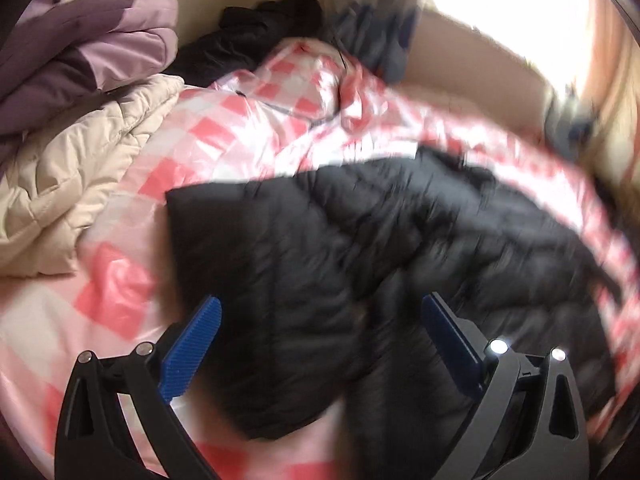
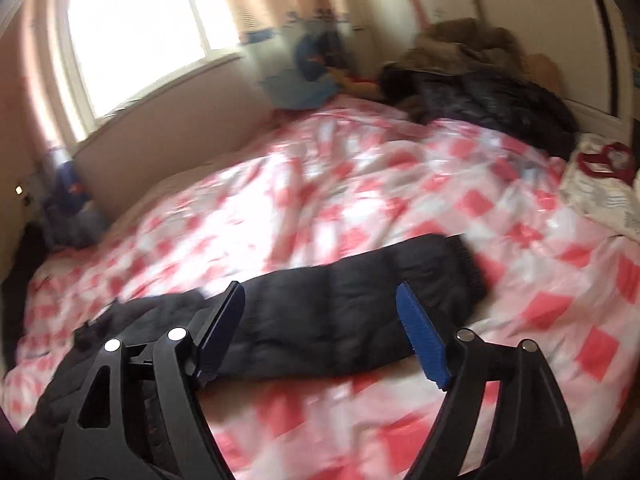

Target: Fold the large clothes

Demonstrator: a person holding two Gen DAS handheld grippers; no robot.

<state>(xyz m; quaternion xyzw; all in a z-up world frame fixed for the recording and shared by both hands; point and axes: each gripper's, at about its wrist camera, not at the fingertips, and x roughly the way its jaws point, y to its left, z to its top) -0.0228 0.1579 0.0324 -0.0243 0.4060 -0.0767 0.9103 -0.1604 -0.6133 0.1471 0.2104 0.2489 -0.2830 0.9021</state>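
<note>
Left gripper (image 1: 320,320), lower centre of the left wrist view: jaws spread wide, nothing between the blue pads (image 1: 192,354), poised above the black puffer jacket (image 1: 360,248). The jacket fills the middle and right of that frame, lying fairly flat on the pink-and-white checked bedcover (image 1: 132,276), presumably spread so that its panels can be folded over.

Right gripper (image 2: 320,308), lower centre of the right wrist view: likewise released and holding nothing, its fingers framing the jacket's sleeve (image 2: 360,304), which stretches toward centre right and ends in a ribbed cuff (image 2: 468,264). The sleeve lies extended, probably awaiting folding inward.

Upper left of the left view: a cream quilted coat (image 1: 72,176) and a purple coat (image 1: 80,44), heaped aside. Both frames are motion-blurred.
</note>
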